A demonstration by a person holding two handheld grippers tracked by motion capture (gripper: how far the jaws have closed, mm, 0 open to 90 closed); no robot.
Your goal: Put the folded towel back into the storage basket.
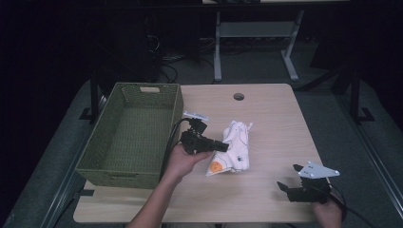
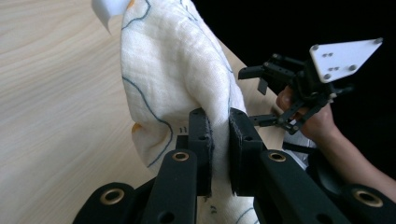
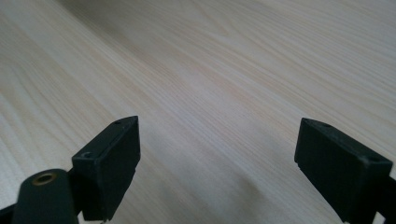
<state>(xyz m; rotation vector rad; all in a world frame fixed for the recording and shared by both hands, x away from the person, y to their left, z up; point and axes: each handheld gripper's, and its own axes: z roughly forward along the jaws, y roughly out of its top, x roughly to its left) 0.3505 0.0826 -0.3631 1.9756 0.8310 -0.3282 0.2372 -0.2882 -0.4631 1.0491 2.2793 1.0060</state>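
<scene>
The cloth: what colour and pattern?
White cloth with thin blue lines and orange spots, clearest in left gripper view.

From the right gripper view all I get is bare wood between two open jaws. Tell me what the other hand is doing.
Observer: The left gripper has its jaws closed on a fold of a white muslin cloth printed with blue lines.
Operator: Say where that cloth sits.
Observer: It lies bunched near the middle of the table, with an orange spot at its near end.
Operator: Name anything else on the table.
Observer: A green woven basket stands at the left edge, just beside the left gripper, and looks empty.
Operator: Place my gripper relative to the cloth.
Observer: The right gripper is near the front right corner, well apart from the cloth.
</scene>
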